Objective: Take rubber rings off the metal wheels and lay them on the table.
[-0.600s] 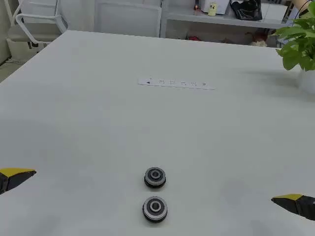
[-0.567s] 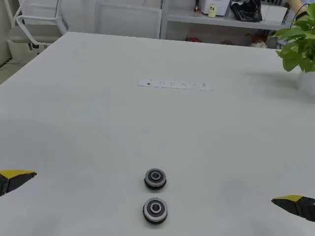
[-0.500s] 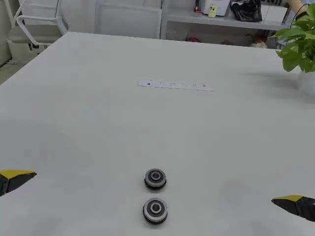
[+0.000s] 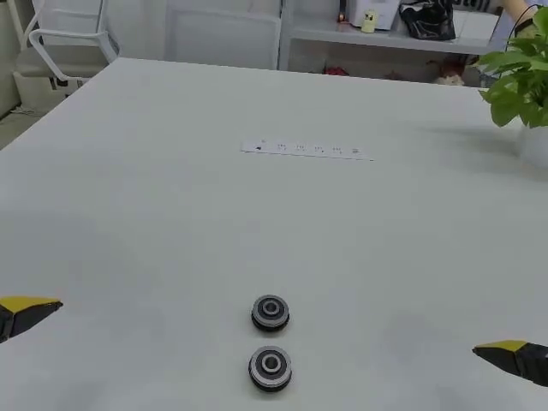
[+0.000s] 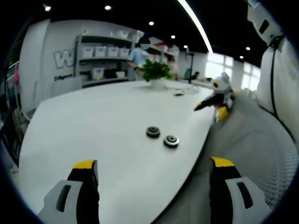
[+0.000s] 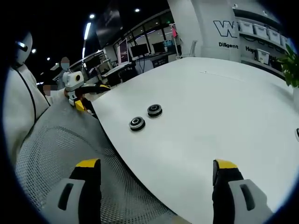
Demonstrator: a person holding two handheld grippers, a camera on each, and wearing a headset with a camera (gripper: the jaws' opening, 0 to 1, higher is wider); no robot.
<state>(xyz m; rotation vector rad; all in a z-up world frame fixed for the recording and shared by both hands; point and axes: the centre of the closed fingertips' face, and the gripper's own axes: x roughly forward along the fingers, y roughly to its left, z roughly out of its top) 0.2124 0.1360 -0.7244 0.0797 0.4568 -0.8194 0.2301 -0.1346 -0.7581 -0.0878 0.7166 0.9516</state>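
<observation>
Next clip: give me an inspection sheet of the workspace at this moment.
Surface: white table, plain.
Job's things: two metal wheels, far wheel and near wheel, one behind the other near the front edge, black rubber rings on both.
Clutter: flat marked strip mid-table; potted plant at far right.
Grippers: left gripper and right gripper open, holding nothing, apart from the wheels.
Cables: nothing seen.
Surroundings: white chair, shelf behind the table.
</observation>
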